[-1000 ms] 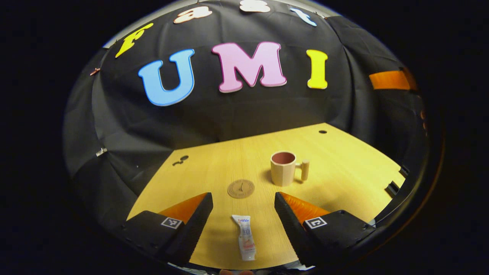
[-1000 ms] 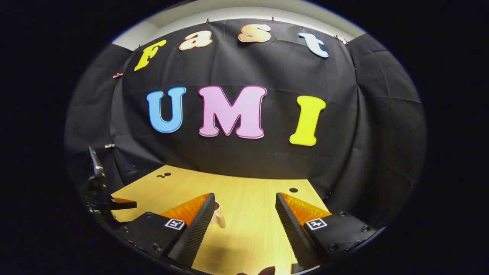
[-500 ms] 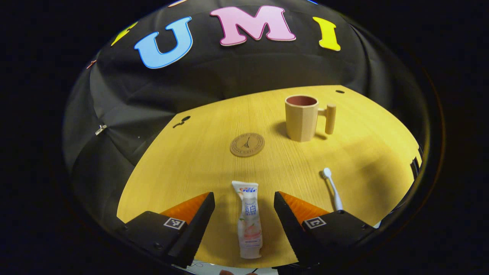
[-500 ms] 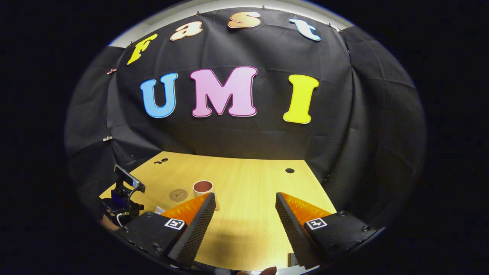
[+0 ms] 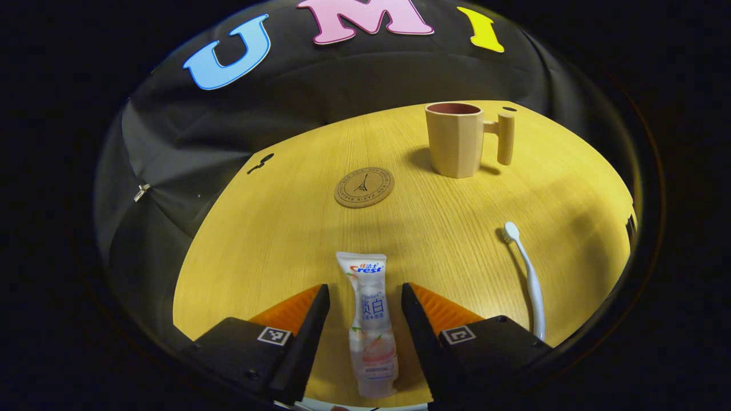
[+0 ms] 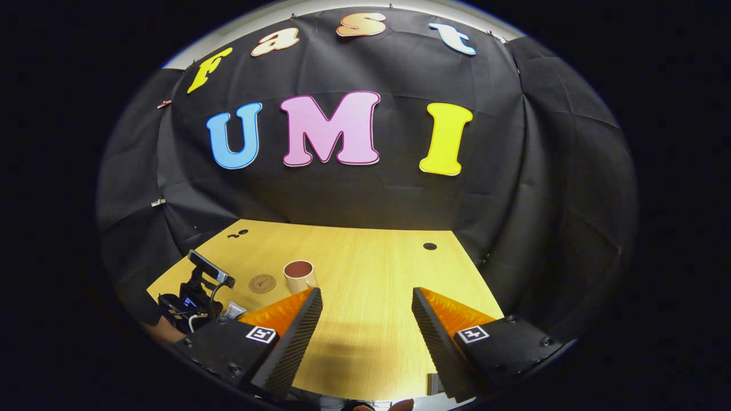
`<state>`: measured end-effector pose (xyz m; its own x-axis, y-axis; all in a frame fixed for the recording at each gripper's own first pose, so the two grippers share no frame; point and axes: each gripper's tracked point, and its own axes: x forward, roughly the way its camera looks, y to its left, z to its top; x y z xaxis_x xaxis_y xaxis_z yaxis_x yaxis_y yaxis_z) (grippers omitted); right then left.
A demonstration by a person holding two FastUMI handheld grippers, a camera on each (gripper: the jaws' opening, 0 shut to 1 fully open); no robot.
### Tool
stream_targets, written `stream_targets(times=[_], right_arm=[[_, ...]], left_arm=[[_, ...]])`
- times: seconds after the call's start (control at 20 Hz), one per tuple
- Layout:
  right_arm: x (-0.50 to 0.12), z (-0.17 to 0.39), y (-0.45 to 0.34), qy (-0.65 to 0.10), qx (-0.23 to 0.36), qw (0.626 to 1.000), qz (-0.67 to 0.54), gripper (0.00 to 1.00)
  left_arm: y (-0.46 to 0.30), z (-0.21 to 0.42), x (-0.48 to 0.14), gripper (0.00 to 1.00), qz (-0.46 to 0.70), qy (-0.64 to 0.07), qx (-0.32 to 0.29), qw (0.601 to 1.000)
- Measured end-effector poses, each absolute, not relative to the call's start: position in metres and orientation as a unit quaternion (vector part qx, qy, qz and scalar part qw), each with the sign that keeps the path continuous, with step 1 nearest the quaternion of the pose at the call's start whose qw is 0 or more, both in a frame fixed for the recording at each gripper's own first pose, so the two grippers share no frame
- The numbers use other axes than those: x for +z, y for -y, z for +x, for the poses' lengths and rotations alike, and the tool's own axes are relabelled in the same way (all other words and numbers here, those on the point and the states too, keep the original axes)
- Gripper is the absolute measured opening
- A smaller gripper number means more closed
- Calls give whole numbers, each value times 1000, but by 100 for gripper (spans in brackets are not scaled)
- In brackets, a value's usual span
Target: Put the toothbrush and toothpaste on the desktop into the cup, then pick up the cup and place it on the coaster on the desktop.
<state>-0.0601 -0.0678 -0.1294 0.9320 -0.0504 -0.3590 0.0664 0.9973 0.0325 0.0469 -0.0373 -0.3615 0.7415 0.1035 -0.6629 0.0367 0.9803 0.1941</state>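
in the left gripper view, the left gripper (image 5: 365, 297) straddles the toothpaste (image 5: 371, 322), its ridged fingers (image 5: 311, 325) narrowly parted with a sliver of gap on each side. the soft white tube lies flat on the wood-grain desktop (image 5: 274, 240), crimped end forward. its blue and red print is legible. beyond it lies the round coaster (image 5: 364, 186) with ring lettering too small to read. the faceted tan cup (image 5: 457, 140) stands upright, peg handle to the right. the slim white toothbrush (image 5: 525, 274) lies near the right edge.

in the right gripper view, the right gripper (image 6: 365, 314) hangs wide apart over bare desktop.
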Motion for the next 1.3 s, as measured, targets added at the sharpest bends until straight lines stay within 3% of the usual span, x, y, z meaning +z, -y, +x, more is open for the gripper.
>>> stream_targets(times=[0.2, 0.25, 0.35, 0.8, 0.95, 1.0, 1.3], right_arm=[[-134, -57, 65, -187, -29, 982, 27, 97], [-136, -57, 64, -190, -29, 981, 28, 97], [-142, -57, 58, -200, -26, 979, 31, 98], [-163, -61, 20, -244, -7, 969, 43, 98], [-169, -62, 2, -255, -5, 966, 45, 98], [-172, -62, -5, -261, -4, 964, 46, 98], [-196, -68, -52, -301, 4, 952, 46, 98]], left_arm=[[45, 48, -365, 64, 79, -365, 3, 928], [44, 47, -366, 50, 79, -369, 3, 926], [43, 48, -366, 38, 76, -371, 1, 926], [40, 48, -364, 29, 17, -387, -50, 921], [42, 46, -361, 19, -11, -400, -79, 913], [42, 42, -358, 23, -25, -402, -86, 911], [33, 28, -311, 21, -79, -372, -143, 914]])
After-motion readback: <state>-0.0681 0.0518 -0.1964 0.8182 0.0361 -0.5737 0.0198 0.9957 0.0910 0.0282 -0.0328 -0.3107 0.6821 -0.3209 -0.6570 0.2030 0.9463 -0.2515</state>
